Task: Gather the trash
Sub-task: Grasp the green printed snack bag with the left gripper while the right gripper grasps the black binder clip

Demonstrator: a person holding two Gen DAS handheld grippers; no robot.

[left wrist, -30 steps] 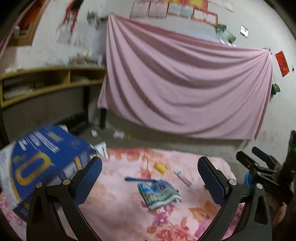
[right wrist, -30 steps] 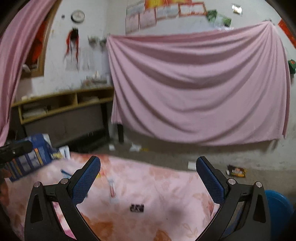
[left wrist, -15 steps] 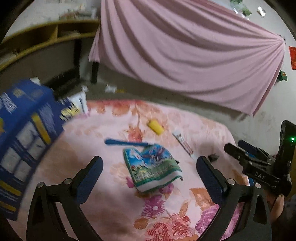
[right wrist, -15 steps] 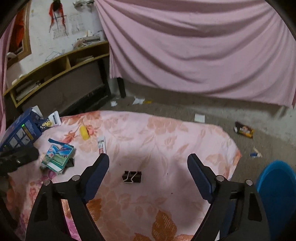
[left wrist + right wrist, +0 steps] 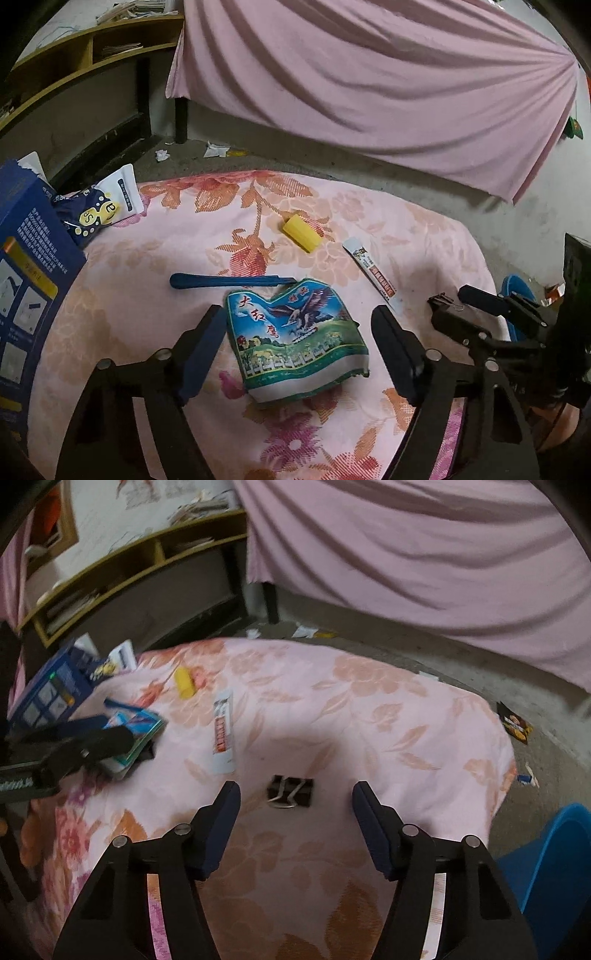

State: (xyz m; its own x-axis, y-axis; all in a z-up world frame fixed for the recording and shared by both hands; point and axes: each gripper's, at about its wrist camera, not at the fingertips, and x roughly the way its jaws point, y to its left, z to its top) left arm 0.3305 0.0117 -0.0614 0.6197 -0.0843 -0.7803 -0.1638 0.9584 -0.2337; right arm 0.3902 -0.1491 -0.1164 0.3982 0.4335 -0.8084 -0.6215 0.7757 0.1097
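- Left wrist view: the left hand-held gripper (image 5: pixel 299 343) hangs over the counter (image 5: pixel 424 229) under its floral cloth, jaws partly open on either side of the packet (image 5: pixel 295 339), pads not yet pressing it.
- The packet lies flat, its far edge touching the blue stick (image 5: pixel 229 281). To take it well, I would come straight down, pinch the puffed sides and lift without dragging the stick along.
- Other trash lies beyond: a yellow piece (image 5: pixel 302 233), a sachet (image 5: pixel 373 273), and a tube (image 5: pixel 107 206) beside the blue box (image 5: pixel 26 280) at the left.
- Against the earlier frames, this gripper has dipped toward the counter and the packet now sits between the jaws instead of ahead of them; the jaws have just been closing, with the packet in the gap.
- Right wrist view: the right hand-held gripper (image 5: pixel 295 827) is partly open and holds nothing; the clip (image 5: pixel 290 791) lies on the cloth just ahead of the fingertips, centred in the gap.
- The clip is small and low, so the tips should reach the cloth and close across its black body, not its wire loops.
- The blue bin (image 5: pixel 554 871) stands off the counter's right edge, the likely drop point.
- Compared with earlier, the view has tilted down from the pink drape to the counter, and the jaws have just been closing, nothing yet between the pads.
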